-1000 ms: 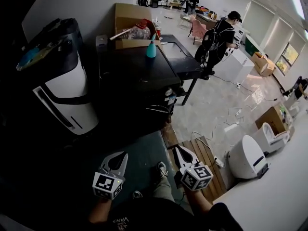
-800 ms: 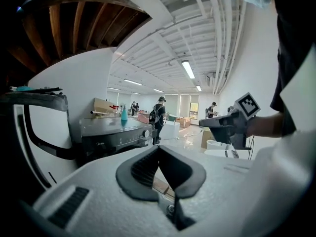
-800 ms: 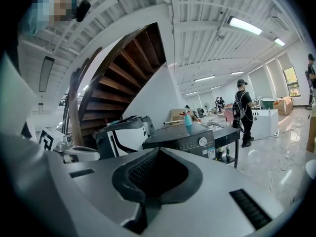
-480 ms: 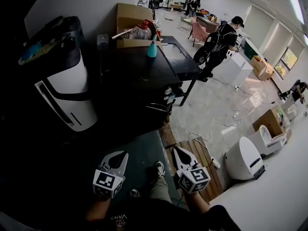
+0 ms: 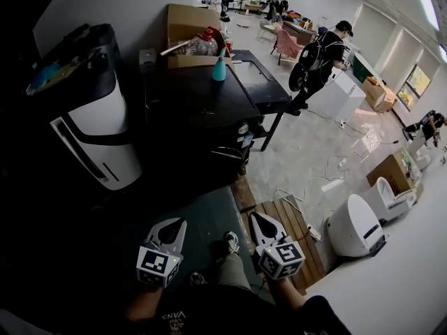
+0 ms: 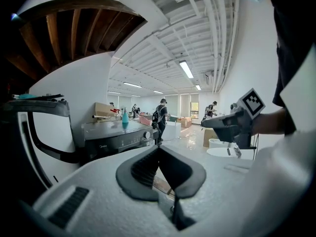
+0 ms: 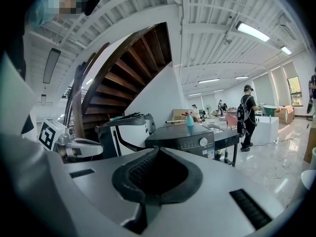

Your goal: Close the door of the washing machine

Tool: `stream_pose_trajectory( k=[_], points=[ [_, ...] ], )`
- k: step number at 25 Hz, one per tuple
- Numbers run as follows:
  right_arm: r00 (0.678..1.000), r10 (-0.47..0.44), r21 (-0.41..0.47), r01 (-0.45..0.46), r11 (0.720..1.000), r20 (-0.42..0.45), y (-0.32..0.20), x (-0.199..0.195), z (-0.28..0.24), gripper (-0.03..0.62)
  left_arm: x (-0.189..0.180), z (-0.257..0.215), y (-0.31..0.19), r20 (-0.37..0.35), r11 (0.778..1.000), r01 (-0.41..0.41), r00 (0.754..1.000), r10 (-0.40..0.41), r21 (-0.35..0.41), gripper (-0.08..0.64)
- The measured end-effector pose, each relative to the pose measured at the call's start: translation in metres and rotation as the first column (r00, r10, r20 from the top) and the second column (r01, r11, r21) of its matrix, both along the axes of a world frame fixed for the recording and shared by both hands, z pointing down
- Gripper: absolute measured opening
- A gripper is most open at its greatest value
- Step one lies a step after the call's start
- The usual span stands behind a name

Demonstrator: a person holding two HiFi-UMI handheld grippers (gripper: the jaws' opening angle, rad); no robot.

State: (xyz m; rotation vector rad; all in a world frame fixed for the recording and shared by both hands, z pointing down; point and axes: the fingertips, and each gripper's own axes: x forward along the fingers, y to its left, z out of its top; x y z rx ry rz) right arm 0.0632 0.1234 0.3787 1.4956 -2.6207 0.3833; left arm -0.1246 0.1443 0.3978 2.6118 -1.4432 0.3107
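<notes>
The black washing machine point(image 5: 202, 107) stands ahead of me beyond a green mat, with a teal spray bottle point(image 5: 220, 68) on its top. Its front is in shadow; a pale curved rim point(image 5: 230, 158) shows at the lower right, and I cannot tell how the door stands. The control panel and knob point(image 7: 201, 141) face both gripper views. My left gripper point(image 5: 172, 227) and right gripper point(image 5: 257, 220) hang side by side low in the head view, well short of the machine. Both are shut and hold nothing. The right gripper point(image 6: 205, 124) also shows in the left gripper view.
A tall white-and-black appliance point(image 5: 98, 117) stands left of the machine. A cardboard box point(image 5: 187, 23) sits behind it and a dark table point(image 5: 262, 82) on its right. A wooden pallet point(image 5: 286, 222), white units point(image 5: 356, 230) and a person in black point(image 5: 318, 54) are to the right.
My right gripper has drifted slightly to the left. The left gripper has stayed put. The person in black has shifted a little in the background.
</notes>
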Motion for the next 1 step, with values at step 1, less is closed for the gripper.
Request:
stream_pose_trajectory(
  k=[1],
  points=[
    [1.0,0.003,0.002,-0.003,1.0,-0.001,0.0003,0.0006,-0.0004,-0.002,0.0005,0.0002,0.0002,0.0,1.0,0.0,1.0,0.0,0.002,0.011]
  ],
)
